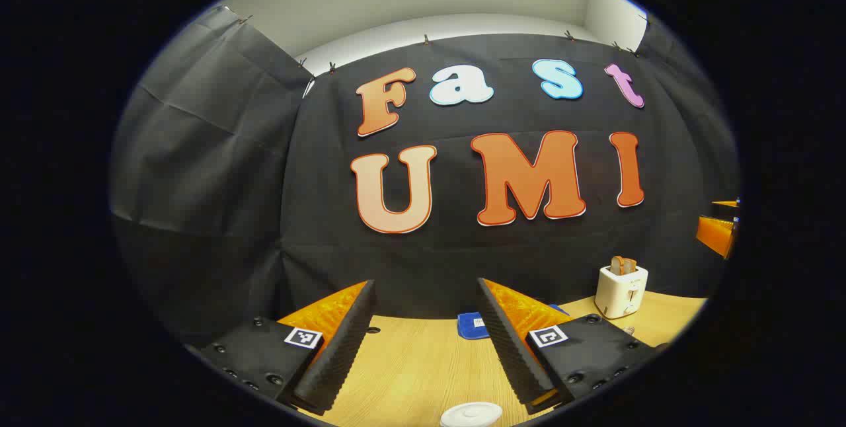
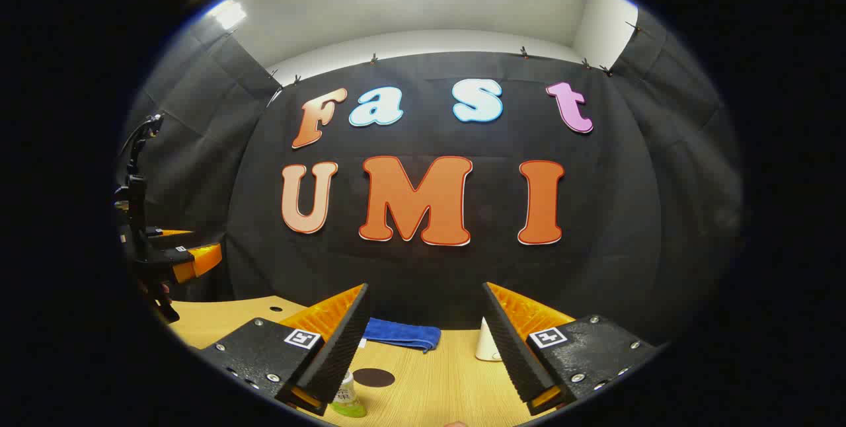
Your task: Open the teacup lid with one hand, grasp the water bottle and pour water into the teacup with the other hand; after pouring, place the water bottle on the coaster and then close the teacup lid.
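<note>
In the left gripper view my left gripper (image 1: 424,295) stands open above the wooden table (image 1: 416,374), with nothing between its fingers. The round white top of the teacup lid (image 1: 470,414) peeks in at the bottom edge, just below the gap. In the right gripper view my right gripper (image 2: 424,293) is open too and holds nothing. The water bottle (image 2: 347,400), with a green label, stands low beside its left finger, partly hidden by it. A dark round coaster (image 2: 373,377) lies on the table just beyond the bottle. The left gripper (image 2: 182,258) hangs in the air far to the left.
A folded blue cloth (image 2: 396,333) lies at the back of the table, also seen as the blue cloth (image 1: 470,326). A white toaster (image 1: 620,289) with toast stands at the back right. A white object (image 2: 488,344) sits half hidden behind the right finger.
</note>
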Demonstrator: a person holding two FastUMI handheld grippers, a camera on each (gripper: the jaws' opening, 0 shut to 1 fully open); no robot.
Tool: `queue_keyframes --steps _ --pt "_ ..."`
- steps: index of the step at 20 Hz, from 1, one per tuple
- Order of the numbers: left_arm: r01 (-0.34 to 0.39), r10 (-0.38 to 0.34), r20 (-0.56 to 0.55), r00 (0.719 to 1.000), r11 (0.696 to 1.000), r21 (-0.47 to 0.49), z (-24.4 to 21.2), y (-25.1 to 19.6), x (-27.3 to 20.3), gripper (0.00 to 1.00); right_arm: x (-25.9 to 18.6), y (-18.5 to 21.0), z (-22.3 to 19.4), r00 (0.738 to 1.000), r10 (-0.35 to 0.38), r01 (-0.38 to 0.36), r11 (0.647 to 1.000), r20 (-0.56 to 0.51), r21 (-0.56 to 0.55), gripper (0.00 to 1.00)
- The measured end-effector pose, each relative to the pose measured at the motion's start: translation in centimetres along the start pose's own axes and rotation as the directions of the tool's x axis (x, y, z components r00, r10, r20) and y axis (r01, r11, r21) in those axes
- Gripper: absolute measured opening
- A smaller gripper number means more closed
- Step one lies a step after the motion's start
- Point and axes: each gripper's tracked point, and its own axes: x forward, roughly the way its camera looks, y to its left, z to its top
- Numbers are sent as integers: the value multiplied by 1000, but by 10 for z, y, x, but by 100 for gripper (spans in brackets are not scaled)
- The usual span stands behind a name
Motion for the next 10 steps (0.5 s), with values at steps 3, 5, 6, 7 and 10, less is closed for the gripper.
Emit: queue_keyframes --steps 3,5,6,7,10 --pt "1 -1 -9 1000 1000 0 -2 -1 -1 95 -1 -2 -2 1000 -5 5 1000 -5 -6 99" --pt "0 0 -7 1000 1000 1 0 -1 -2 98 0 -3 -2 1000 -5 5 1000 -8 -5 99" --pt "0 0 -6 1000 1000 0 0 0 -2 98 1 -3 -1 1000 -5 5 1000 -7 -4 99" --pt "1 -1 -6 1000 1000 0 0 -2 -2 98 3 -4 0 1000 -4 4 1000 -2 -1 99" --pt "5 -5 -12 1000 1000 0 0 -4 -2 98 5 -2 5 1000 4 -4 1000 10 11 99"
